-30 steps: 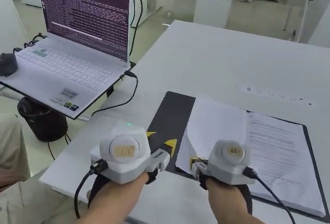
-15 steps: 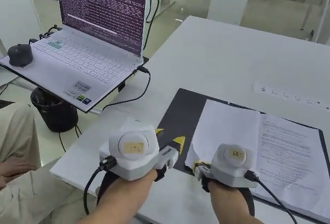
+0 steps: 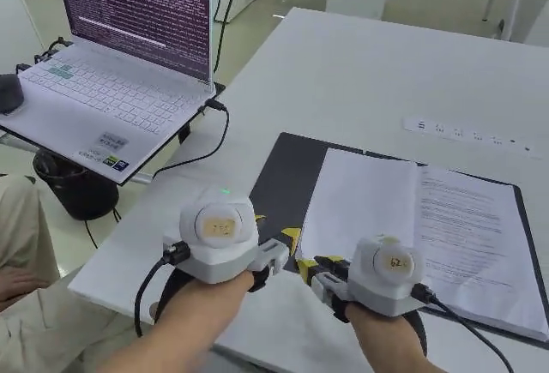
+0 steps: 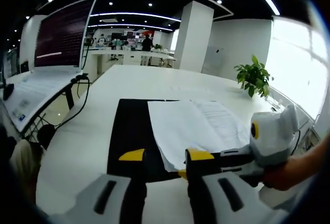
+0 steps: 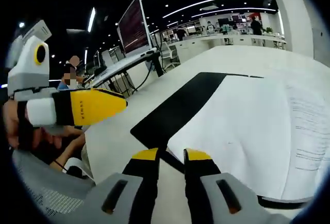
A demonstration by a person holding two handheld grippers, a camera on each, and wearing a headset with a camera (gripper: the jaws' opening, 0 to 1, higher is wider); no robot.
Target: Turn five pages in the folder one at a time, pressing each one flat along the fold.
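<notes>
Head, folder: I see it (image 3: 283, 176) lying open on the white bench (image 3: 386, 73), close to the near edge.
Head, page: a blank sheet (image 3: 360, 193) lies over the left of the stack, with a printed sheet (image 3: 472, 227) to its right.
Head, left gripper: it (image 3: 276, 229) hangs by the folder's near-left corner.
Head, right gripper: its (image 3: 317, 266) tips are at the page's near-left corner.
Head, laptop: lid up (image 3: 111, 64), well off to the left.
Left gripper view, gripper: my jaws (image 4: 165, 156) stand clearly apart and hold nothing; black cover (image 4: 129, 126) and page (image 4: 191, 126) lie ahead, and the right gripper reaches in from the right.
Right gripper view, gripper: my jaws (image 5: 171, 155) stand a little apart with nothing between them; the page corner (image 5: 247, 126) lies just beyond the gap.
Right gripper view, left gripper: one yellow jaw (image 5: 103, 106) juts in from the left, above the bench.
</notes>
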